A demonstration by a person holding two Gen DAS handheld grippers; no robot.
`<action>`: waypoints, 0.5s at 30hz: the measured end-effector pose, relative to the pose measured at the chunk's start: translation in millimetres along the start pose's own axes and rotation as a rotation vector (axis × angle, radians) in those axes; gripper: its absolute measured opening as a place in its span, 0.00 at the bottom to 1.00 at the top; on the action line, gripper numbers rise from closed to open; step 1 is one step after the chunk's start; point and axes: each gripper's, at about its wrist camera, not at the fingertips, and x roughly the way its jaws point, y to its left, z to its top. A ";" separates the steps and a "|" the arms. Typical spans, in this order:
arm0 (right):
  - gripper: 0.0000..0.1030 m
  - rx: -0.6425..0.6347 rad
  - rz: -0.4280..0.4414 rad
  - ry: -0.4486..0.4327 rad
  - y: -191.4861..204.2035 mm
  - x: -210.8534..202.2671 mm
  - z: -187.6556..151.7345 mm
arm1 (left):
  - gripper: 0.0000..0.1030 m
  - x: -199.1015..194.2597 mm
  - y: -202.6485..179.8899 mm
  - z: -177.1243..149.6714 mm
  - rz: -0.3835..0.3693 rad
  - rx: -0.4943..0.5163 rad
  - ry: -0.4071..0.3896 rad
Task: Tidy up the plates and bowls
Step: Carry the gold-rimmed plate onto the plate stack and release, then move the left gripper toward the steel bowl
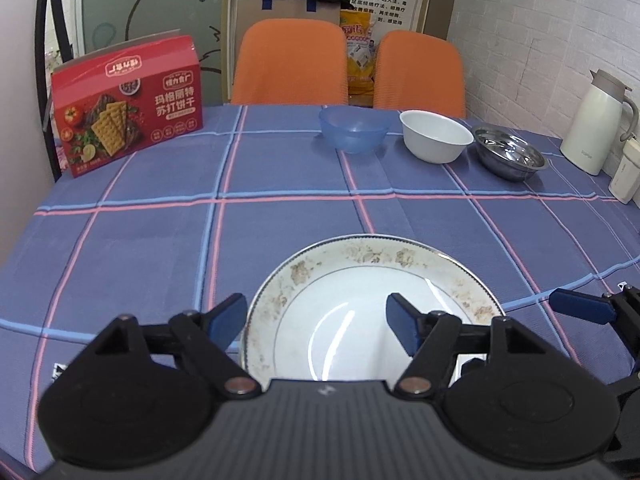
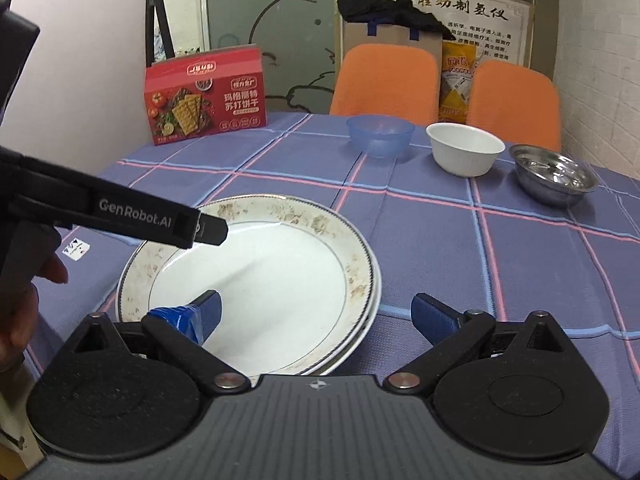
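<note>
Two stacked white plates with a brown floral rim (image 1: 360, 280) (image 2: 256, 276) lie on the near part of the table. My left gripper (image 1: 318, 326) is open, its jaws spread over the plates' near left rim; its body (image 2: 120, 216) also shows in the right wrist view. My right gripper (image 2: 316, 312) is open, straddling the plates' near right rim; its fingers (image 1: 580, 306) show in the left wrist view. At the back stand a blue plastic bowl (image 1: 354, 128) (image 2: 380, 136), a white bowl (image 1: 436, 136) (image 2: 464, 150) and a steel bowl (image 1: 510, 152) (image 2: 554, 174).
The table has a blue plaid cloth (image 1: 160, 240) (image 2: 520, 260). A red cracker box (image 1: 128, 108) (image 2: 204, 94) stands back left. A white thermos jug (image 1: 600, 120) and a small container (image 1: 626, 176) stand at the right. Two orange chairs (image 1: 288, 64) (image 2: 384, 80) are behind the table.
</note>
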 end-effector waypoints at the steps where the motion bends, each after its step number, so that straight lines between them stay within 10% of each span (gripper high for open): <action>1: 0.87 0.006 -0.004 -0.012 -3.3 -2.3 0.3 | 0.71 -0.5 -3.8 0.8 -0.006 0.007 -0.003; 12: 0.87 0.200 -0.070 -0.007 -79.8 -5.8 -11.1 | 0.72 15.3 -62.0 23.8 -0.047 0.076 0.022; 15: 0.87 0.234 -0.107 -0.015 -101.0 -9.1 -13.1 | 0.88 23.8 -82.1 28.7 -0.058 0.098 0.034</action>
